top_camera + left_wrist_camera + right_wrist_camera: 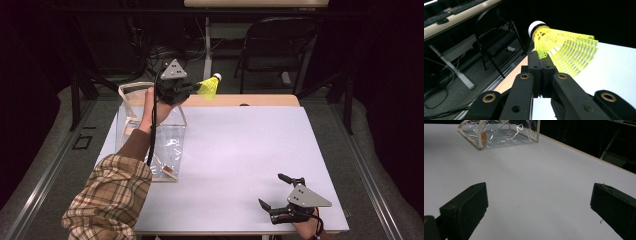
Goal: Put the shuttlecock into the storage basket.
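Observation:
A yellow plastic shuttlecock (208, 87) with a white cork tip is raised above the table's far edge. My left gripper (194, 89) is shut on the edge of its skirt. In the left gripper view the two jaws meet on the yellow mesh of the shuttlecock (566, 51), with the left gripper (542, 62) tilted up and the cork pointing away. A clear plastic bag (162, 137) with beige trim stands open at the table's left, under the person's plaid sleeve. My right gripper (271, 189) rests near the front right corner, open with nothing between its jaws (539, 202). The bag (499, 135) lies far ahead of it.
The white table (240, 150) has a wooden strip along its far edge. A black folding chair (272, 45) and a desk leg stand behind it, with cables on the floor. The person's left forearm (135, 145) crosses the bag.

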`<state>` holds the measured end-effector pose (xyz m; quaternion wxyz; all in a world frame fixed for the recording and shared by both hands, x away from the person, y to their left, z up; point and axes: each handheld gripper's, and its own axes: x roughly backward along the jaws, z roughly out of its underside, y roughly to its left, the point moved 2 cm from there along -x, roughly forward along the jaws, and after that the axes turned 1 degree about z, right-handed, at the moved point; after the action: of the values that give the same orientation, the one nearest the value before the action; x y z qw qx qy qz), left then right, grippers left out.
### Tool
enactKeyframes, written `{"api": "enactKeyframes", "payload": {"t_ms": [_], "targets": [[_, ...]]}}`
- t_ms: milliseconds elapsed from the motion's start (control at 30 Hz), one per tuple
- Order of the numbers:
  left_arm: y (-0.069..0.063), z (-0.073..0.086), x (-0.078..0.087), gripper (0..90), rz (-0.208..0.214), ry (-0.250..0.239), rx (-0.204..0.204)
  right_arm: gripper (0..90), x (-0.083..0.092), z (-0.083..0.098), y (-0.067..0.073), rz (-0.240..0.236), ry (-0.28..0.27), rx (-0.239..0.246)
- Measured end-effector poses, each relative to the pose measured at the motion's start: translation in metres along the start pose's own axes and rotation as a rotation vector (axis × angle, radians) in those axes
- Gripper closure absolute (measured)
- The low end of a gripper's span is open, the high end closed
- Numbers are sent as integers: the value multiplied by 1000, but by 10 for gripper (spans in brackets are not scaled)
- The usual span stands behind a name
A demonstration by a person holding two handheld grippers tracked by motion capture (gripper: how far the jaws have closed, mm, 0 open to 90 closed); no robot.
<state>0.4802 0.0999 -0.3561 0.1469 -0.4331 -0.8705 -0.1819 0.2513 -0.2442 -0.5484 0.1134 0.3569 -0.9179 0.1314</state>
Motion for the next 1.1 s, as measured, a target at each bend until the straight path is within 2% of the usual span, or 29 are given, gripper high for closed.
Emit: {"api": "enactKeyframes", "payload": {"t_ms": [1100], "targets": [[24, 5, 37, 898, -76, -29, 32, 9, 0, 0, 0, 2, 2, -2]]}}
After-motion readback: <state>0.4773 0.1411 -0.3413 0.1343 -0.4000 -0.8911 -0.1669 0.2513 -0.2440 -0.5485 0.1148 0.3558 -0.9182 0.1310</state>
